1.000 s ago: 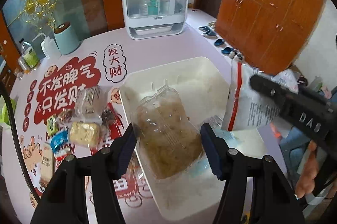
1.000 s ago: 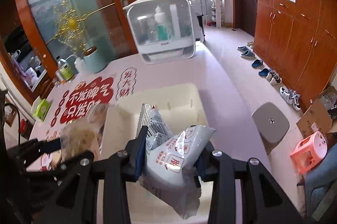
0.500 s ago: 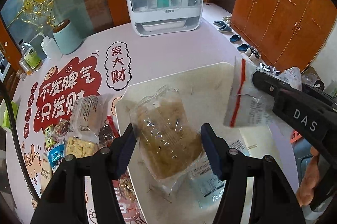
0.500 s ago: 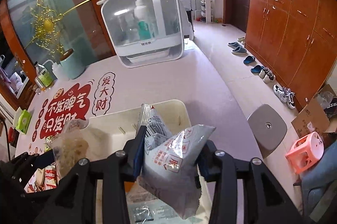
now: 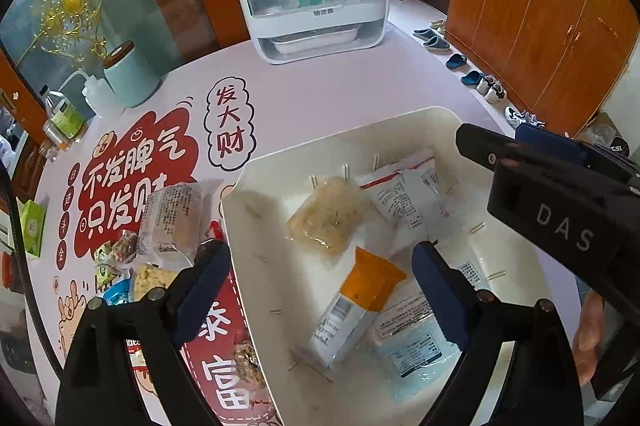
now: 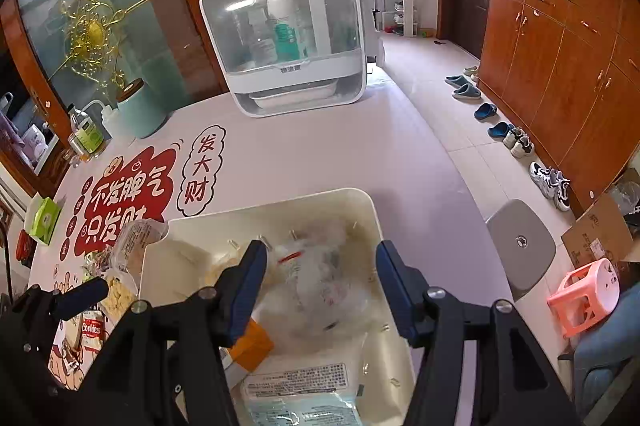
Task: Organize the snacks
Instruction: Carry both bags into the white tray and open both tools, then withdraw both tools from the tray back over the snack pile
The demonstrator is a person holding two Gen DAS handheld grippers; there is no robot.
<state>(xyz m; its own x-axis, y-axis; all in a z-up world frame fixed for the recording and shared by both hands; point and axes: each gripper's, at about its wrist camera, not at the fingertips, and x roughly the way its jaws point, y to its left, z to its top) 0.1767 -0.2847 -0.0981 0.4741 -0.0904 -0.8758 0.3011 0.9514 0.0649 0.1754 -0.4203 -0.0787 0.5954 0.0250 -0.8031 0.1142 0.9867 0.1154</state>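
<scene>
Both tools hang spread wide over the white bin [image 5: 256, 238], gripping nothing: the left tool [image 5: 320, 290] and the right tool [image 6: 320, 290]. In the bin lie a clear bag of pale snack [image 5: 326, 216], a white packet [image 5: 404, 196] and an orange-topped packet [image 5: 352, 310]. More wrapped snacks [image 5: 168, 218] sit on the counter [image 5: 320, 94] beside the bin's left wall.

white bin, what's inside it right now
The white bin holds a clear bag of yellowish snack, a red-striped white packet, an orange-topped packet and pale blue packets, partly covered.
</scene>
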